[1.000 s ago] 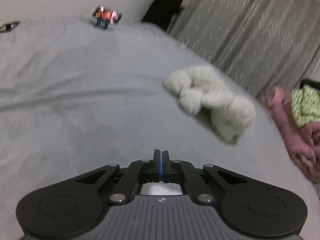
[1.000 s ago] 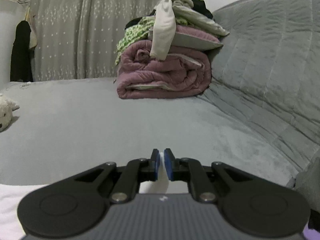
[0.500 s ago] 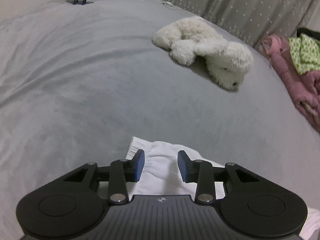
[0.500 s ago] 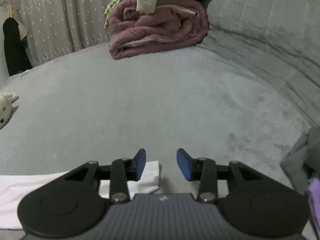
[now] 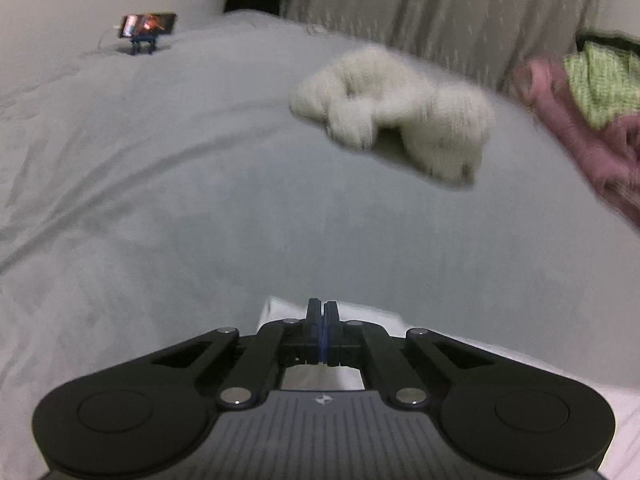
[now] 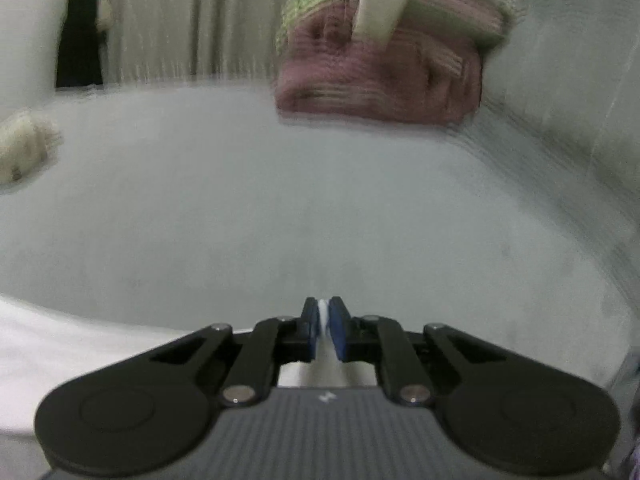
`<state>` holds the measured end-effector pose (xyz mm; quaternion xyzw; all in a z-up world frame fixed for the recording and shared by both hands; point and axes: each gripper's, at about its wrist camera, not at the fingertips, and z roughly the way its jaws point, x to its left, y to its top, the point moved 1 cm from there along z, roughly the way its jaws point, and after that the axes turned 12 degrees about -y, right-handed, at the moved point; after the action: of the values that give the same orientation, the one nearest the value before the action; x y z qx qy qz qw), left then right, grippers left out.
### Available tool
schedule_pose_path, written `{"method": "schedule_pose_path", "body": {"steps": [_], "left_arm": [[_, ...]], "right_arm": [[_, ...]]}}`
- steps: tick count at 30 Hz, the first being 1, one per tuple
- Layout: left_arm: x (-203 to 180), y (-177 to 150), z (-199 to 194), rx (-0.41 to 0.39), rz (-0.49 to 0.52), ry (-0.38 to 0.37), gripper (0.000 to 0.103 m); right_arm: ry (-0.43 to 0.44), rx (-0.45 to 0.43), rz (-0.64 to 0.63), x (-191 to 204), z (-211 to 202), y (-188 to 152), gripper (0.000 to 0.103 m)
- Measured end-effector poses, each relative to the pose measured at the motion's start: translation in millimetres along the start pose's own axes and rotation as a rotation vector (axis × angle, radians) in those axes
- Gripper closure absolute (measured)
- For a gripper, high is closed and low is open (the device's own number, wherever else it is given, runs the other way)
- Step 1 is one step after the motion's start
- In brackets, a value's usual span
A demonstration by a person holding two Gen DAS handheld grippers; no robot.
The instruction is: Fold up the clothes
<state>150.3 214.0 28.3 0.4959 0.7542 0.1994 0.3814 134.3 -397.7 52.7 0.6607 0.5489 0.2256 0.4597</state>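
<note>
A white garment (image 5: 560, 364) lies on the grey bed cover (image 5: 160, 200), close under both grippers. My left gripper (image 5: 322, 312) is shut, its black fingers pressed together over the garment's near corner, with white cloth showing on both sides of the tips. In the right wrist view the same white garment (image 6: 60, 360) stretches off to the left. My right gripper (image 6: 324, 314) is shut on it, and a strip of white cloth shows pinched between the blue pads (image 6: 338, 328). Both views are blurred by motion.
A cream plush toy (image 5: 392, 120) lies on the cover ahead of the left gripper, and also shows as the plush toy (image 6: 20, 148) at far left. A pile of pink bedding (image 6: 380, 80) with green and cream clothes stands by the grey quilted backrest (image 6: 580, 80). A phone on a stand (image 5: 148, 26) sits far left.
Half a second ago both grippers stood open over the white garment; both have now closed on it again. Both views have tilted upward and blurred.
</note>
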Motion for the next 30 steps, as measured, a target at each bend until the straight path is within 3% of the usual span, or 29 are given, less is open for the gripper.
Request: {"method": "schedule_pose_path", "body": {"steps": [2, 5, 10, 15, 18, 23, 27, 28, 30], "left_arm": [[4.8, 4.9, -4.2, -0.031, -0.024, 0.02, 0.103], [12.6, 8.8, -3.7, -0.049, -0.058, 0.042, 0.103], [21.7, 12.6, -1.1, -0.051, -0.094, 0.046, 0.103], [33.7, 16.8, 2.0, 0.035, -0.203, -0.054, 0.102], [41.2, 18.7, 0.5, 0.082, -0.222, -0.068, 0.081], [39.7, 25.3, -13.1, 0.091, -0.116, -0.029, 0.065], [22.9, 15.2, -1.4, 0.137, -0.028, -0.098, 0.054], [17.2, 10.7, 6.0, 0.152, 0.006, -0.058, 0.054], [10.8, 2.2, 18.2, 0.178, 0.057, 0.009, 0.073]], "right_arm": [[-0.031, -0.085, 0.022, -1.4, -13.0, 7.1, 0.094], [-0.083, -0.13, 0.013, 3.0, -20.0, 9.0, 0.094], [-0.109, 0.083, -0.1, 27.4, 22.9, 1.1, 0.094], [-0.106, 0.105, -0.069, 35.1, 25.6, 18.1, 0.094], [-0.126, 0.052, -0.062, 30.0, 3.9, 25.6, 0.094], [-0.132, 0.052, -0.079, 13.7, -21.7, 24.0, 0.094], [-0.129, 0.084, -0.113, 13.4, -22.0, 19.4, 0.094], [-0.136, 0.1, -0.126, 15.6, -19.6, 16.1, 0.094], [-0.139, 0.132, -0.12, 16.4, -12.3, 11.6, 0.094]]}}
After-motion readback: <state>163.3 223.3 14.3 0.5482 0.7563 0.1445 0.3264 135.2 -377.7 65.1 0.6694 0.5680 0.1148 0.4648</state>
